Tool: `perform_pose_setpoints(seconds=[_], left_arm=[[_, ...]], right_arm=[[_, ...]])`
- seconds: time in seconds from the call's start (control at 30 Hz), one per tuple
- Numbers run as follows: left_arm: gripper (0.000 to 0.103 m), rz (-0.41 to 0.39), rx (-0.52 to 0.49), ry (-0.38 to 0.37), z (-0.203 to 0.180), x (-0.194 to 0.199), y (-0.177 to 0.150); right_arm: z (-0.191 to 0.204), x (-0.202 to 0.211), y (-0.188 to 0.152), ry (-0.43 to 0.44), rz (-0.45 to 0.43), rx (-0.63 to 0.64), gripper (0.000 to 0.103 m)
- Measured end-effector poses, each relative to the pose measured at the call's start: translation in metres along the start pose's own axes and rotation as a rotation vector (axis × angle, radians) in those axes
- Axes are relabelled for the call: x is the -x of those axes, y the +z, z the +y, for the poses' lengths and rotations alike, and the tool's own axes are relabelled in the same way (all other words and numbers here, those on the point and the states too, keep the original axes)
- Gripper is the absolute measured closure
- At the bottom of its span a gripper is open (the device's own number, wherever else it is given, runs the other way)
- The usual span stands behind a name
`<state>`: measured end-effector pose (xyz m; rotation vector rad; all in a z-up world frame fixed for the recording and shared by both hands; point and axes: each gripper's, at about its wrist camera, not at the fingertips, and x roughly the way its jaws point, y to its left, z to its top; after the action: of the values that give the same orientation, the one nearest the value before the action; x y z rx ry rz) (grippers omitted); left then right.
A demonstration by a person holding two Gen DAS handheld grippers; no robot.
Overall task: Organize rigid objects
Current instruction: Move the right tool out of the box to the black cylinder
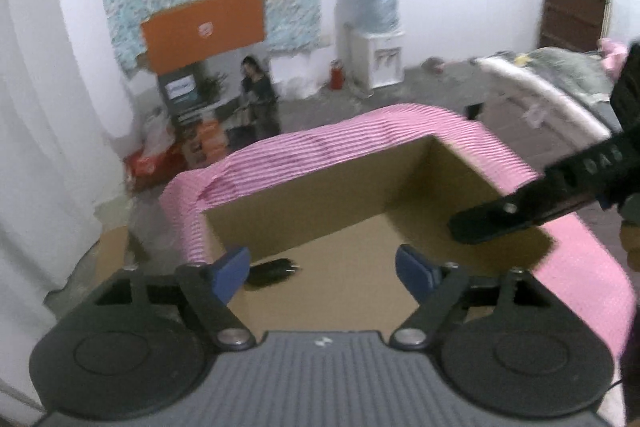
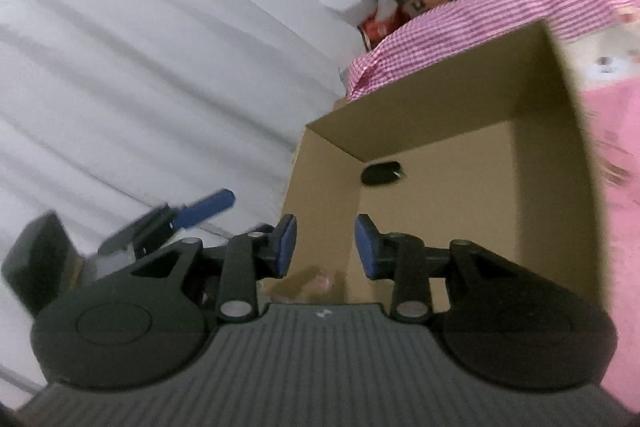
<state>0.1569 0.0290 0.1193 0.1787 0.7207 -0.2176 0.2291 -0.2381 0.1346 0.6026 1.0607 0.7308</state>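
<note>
Hanging over an open cardboard box, the left gripper is showing its blue pads spread wide apart, with nothing between them. A small black object is lying on the box floor, just beyond the left pad and near the box's left wall; it is too blurred to say what it is. Pink striped cloth is lying around the box on its far and right sides.

Reaching in from the right in the left wrist view, the right gripper is pointing its dark finger over the right part of the box; from that side its jaws cannot be read. In its own view the right gripper is holding its pads a little apart, with no object between them, only the box wall and floor showing through the gap. Farther in, the same black object is resting on the floor by the far wall of the box. At lower left in that view the left gripper is showing one blue finger outside the box, against a white curtain.

Both views are smeared.
</note>
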Motion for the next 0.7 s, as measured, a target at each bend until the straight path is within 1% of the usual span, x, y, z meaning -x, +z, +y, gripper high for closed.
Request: perform_pose_setpoints(seconds=[0.03, 0.1, 0.2, 0.3, 0.4, 0.5, 0.6, 0.7], left_arm=[[0.017, -0.01, -0.003, -0.021, -0.006, 0.007, -0.005], [0.016, -0.023, -0.005, -0.062, -0.02, 0.016, -0.014], [0.015, -0.029, -0.014, -0.139, -0.05, 0.026, -0.032], [0.014, -0.028, -0.033, -0.195, -0.081, 0.026, -0.05], [0.014, -0.021, -0.075, -0.231, -0.114, 0.017, -0.071], [0.014, 0.017, -0.131, -0.249, -0.148, -0.001, -0.092], [0.015, 0.031, -0.199, -0.221, -0.177, -0.02, -0.111], [0.017, 0.044, -0.256, -0.206, -0.198, -0.041, -0.121]], right_arm=[[-0.002, 0.02, -0.015, -0.009, -0.024, 0.02, 0.066], [-0.008, 0.047, -0.037, -0.037, -0.066, 0.042, 0.061], [-0.024, 0.084, -0.078, -0.112, -0.139, 0.063, 0.06], [-0.048, 0.101, -0.112, -0.181, -0.179, 0.04, 0.06], [-0.071, 0.1, -0.137, -0.233, -0.19, 0.013, 0.06], [-0.097, 0.088, -0.152, -0.277, -0.179, -0.027, 0.06], [-0.114, 0.077, -0.166, -0.286, -0.16, -0.071, 0.06], [-0.125, 0.064, -0.168, -0.288, -0.144, -0.096, 0.062]])
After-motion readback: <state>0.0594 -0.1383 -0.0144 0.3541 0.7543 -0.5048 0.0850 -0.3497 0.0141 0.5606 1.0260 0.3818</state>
